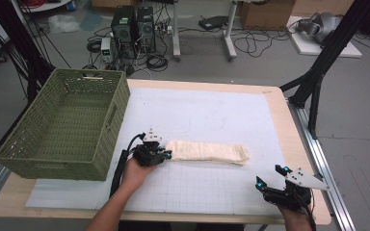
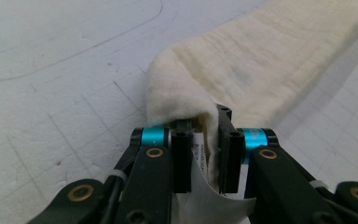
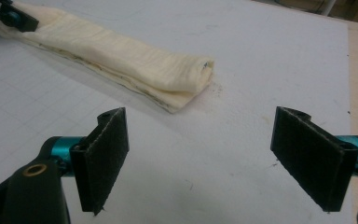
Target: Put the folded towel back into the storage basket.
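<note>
a folded cream cloth (image 1: 207, 152) is shown lying as a long strip across the middle of the white gridded mat (image 1: 212, 192), its length running left to right. the left end of the strip is pinched by the left gripper (image 1: 163, 154), whose jaws are closed narrowly on the fabric and its white care label (image 2: 200, 161); the cloth edge is seen bunched up between the 2 jaws. the right gripper (image 1: 271, 176) is held near the front right corner of the mat, well apart from the cloth's right end (image 3: 191, 79), with its 2 padded jaws spread wide and nothing between them. the step in hand is judged to be the gripping of the strip's ends for a further fold or a lift. the next move is judged to call for the right gripper to be brought far and left to the free end and closed on it. a green woven basket (image 1: 17, 154), nothing seen inside, stands at the left edge of the table.
</note>
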### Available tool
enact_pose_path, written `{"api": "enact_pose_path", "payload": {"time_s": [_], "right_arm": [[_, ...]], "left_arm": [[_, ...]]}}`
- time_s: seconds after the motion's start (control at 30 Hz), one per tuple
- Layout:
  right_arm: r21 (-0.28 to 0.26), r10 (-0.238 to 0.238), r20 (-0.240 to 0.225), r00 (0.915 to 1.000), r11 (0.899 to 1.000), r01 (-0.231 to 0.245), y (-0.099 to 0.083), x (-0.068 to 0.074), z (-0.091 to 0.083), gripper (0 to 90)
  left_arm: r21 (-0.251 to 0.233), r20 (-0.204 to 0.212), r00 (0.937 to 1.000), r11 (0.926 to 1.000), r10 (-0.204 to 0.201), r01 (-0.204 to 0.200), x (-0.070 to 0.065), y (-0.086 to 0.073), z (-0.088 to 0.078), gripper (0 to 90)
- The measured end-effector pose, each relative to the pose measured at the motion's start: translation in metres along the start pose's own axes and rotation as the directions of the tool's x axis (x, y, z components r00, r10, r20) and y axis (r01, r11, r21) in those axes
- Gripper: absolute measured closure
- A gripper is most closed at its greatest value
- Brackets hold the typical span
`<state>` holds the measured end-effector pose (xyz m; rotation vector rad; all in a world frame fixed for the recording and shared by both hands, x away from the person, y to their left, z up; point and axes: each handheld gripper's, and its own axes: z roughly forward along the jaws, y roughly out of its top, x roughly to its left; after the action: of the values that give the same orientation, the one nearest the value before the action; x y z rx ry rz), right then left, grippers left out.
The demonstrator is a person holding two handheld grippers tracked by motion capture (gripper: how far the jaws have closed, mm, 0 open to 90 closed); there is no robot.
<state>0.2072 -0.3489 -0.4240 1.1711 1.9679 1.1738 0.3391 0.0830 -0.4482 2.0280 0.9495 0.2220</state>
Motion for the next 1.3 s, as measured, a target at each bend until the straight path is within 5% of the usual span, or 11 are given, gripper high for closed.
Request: {"api": "enact_pose_path", "payload": {"time_s": [0.57, 1.0, 1.3], "right_arm": [[-0.018, 0.026, 0.020, 0.9994, 0.999, -0.026, -0.002, -0.005, -0.003, 17.8], [-0.008, 0.025, 0.000, 0.9997, 1.000, -0.025, 0.000, 0.001, 0.003, 17.8], [-0.035, 0.022, -0.059, 0.9980, 0.999, -0.024, 0.015, 0.007, 0.020, 16.9]], "left_arm": [[-0.150, 0.065, 0.9979, 0.9887, 0.008, 0.001, -0.005, -0.004, -0.024, 80.6], [-0.188, 0.080, 0.9966, 0.9822, 0.020, -0.004, -0.007, -0.016, -0.033, 80.0], [-0.192, 0.071, 0.9972, 0.9813, 0.020, -0.006, -0.005, -0.017, -0.034, 79.6]]}}
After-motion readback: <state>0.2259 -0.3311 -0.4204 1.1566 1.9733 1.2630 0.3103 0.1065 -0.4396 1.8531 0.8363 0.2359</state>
